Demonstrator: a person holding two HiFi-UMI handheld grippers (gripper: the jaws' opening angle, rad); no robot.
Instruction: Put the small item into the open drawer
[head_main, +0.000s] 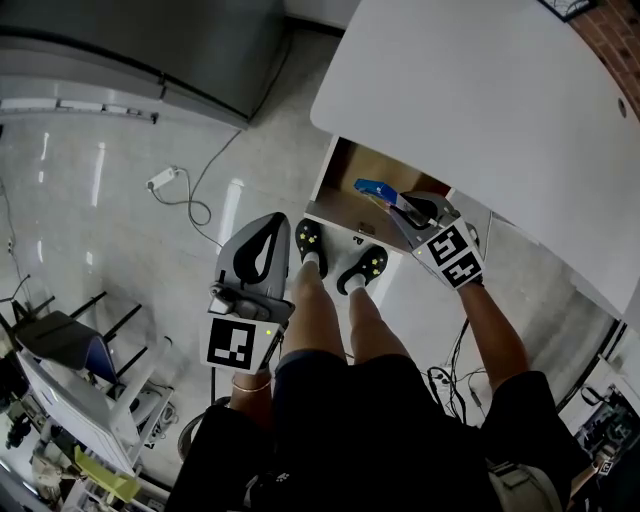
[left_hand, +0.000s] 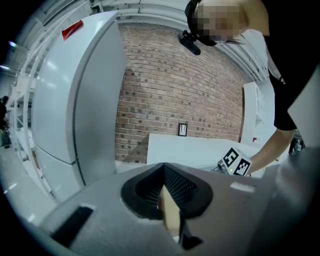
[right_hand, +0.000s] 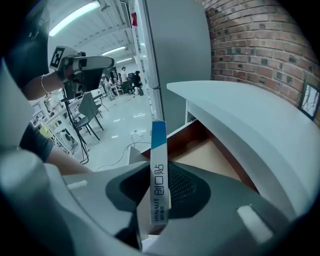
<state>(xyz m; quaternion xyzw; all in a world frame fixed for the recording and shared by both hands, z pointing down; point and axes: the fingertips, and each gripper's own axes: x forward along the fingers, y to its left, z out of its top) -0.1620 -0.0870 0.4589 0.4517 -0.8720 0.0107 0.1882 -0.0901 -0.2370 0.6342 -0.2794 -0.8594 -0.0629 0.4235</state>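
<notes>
The small item is a slim white box with a blue end (head_main: 375, 188). My right gripper (head_main: 402, 206) is shut on it and holds it over the open wooden drawer (head_main: 352, 165) under the white table (head_main: 480, 90). In the right gripper view the box (right_hand: 158, 145) stands on edge between the jaws of my right gripper (right_hand: 159, 172), and the drawer (right_hand: 210, 155) lies just beyond and below. My left gripper (head_main: 268, 228) hangs at the left above the floor, away from the drawer. In its own view the left gripper (left_hand: 164, 172) has its jaws together with nothing held.
A tall grey cabinet (head_main: 150, 50) stands at the back left. A power strip with a cable (head_main: 165, 180) lies on the shiny floor. Chairs and clutter (head_main: 70, 340) fill the lower left. The person's shoes (head_main: 340, 255) stand just in front of the drawer.
</notes>
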